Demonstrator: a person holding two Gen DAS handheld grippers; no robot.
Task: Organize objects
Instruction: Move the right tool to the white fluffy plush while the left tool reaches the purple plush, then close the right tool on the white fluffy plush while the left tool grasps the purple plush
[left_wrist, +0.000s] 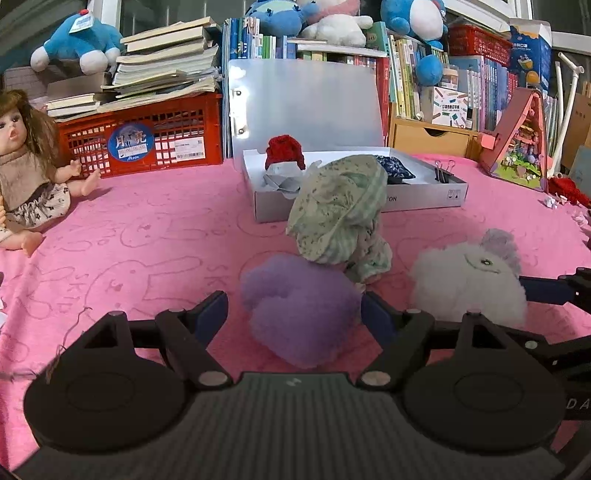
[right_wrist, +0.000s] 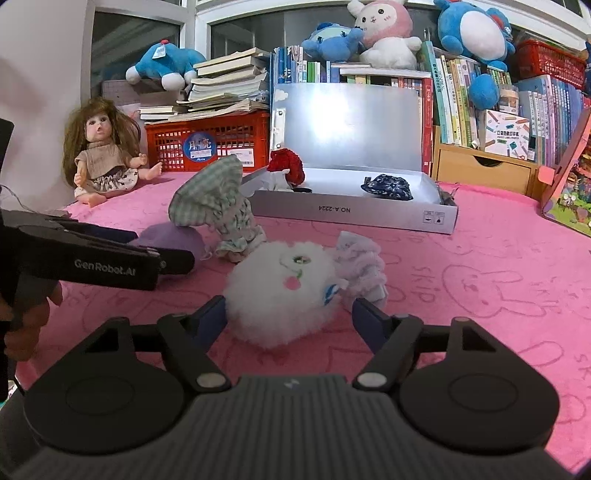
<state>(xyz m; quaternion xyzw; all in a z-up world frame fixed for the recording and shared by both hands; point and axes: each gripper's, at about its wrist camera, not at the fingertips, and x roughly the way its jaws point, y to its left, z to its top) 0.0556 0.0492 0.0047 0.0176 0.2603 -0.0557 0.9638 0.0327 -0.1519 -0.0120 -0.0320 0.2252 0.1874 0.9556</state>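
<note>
Hats: purple fluffy hat (left_wrist: 301, 314) lying on the pink table (left_wrist: 147, 240), framed between the spread fingers of the left tongs (left_wrist: 293, 314), released and not yet pinching. White fluffy hat (right_wrist: 280, 291) likewise bracketed by the right tongs (right_wrist: 288, 314), released too, fingers either side with gaps showing. From the left wrist view, green floral hat and matching doll clothes (left_wrist: 338, 214) heaped at 12 o'clock of the purple hat, touching or just behind it; white hat at 3 o'clock; lilac knitted piece (right_wrist: 360, 264) pressed against the white hat's 2 o'clock side in the right wrist view. Farther at 12 o'clock, open white box (left_wrist: 421, 195) with lid propped upright, already holding a red knitted hat (left_wrist: 286, 151), a navy patterned hat (left_wrist: 395, 168) and black binder clips (left_wrist: 443, 171). Doll (right_wrist: 99, 155) seated at 10 o'clock, well apart, beside the red crate (right_wrist: 210, 144). Judged partway done: some small garments boxed, at least four soft pieces left on the table. Next likely: closing on both fluffy hats, then carrying to the box.
</note>
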